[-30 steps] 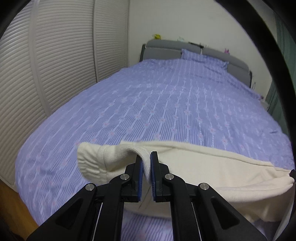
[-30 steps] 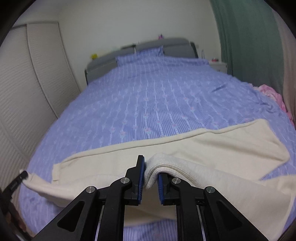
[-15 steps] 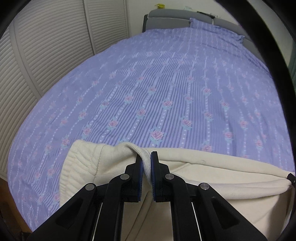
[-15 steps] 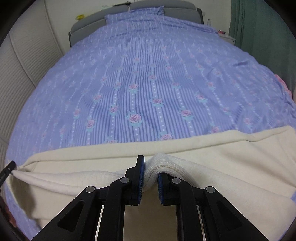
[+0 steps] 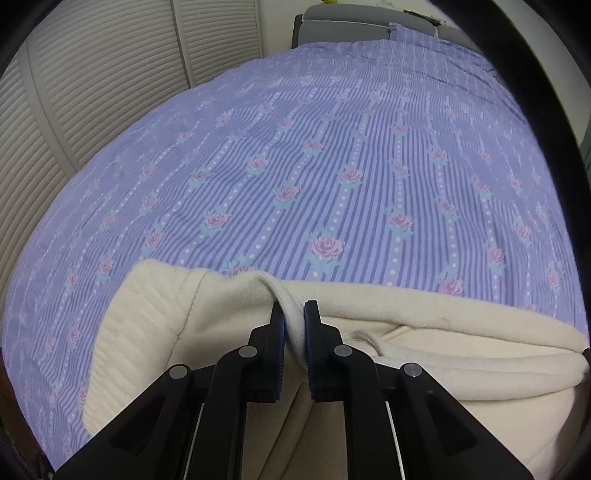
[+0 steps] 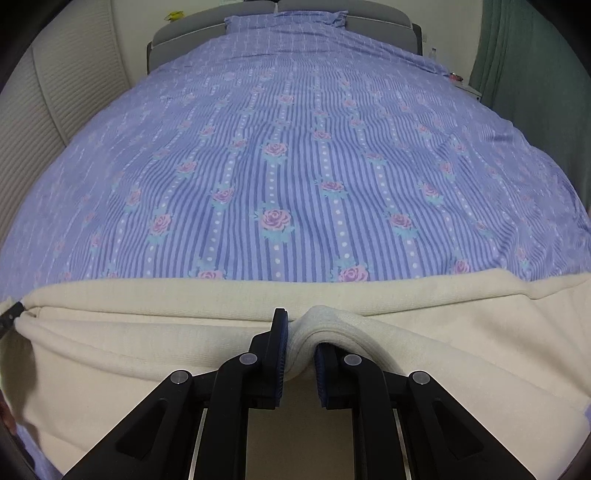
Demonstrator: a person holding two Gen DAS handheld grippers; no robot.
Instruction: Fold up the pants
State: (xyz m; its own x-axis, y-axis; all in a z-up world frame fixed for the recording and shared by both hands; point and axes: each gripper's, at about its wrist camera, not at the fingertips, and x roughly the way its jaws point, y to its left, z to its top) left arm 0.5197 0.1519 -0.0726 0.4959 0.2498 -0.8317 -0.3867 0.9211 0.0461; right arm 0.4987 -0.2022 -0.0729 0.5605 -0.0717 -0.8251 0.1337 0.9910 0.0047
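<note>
A home bedroom: a wide bed under a purple striped, rose-printed cover, grey padded headboard behind, white louvred wardrobe doors beside it.

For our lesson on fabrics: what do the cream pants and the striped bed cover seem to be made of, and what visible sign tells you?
Cream pants: likely a thick cotton-type knit, matte and soft; a ribbed band shows at the left end, and the cloth bunches in rounded folds where it is gripped.
Bed cover: looks like thin woven cloth, matte, printed with purple stripes and roses; fine crinkles suggest a light weave. The exact fibre cannot be told.
</note>
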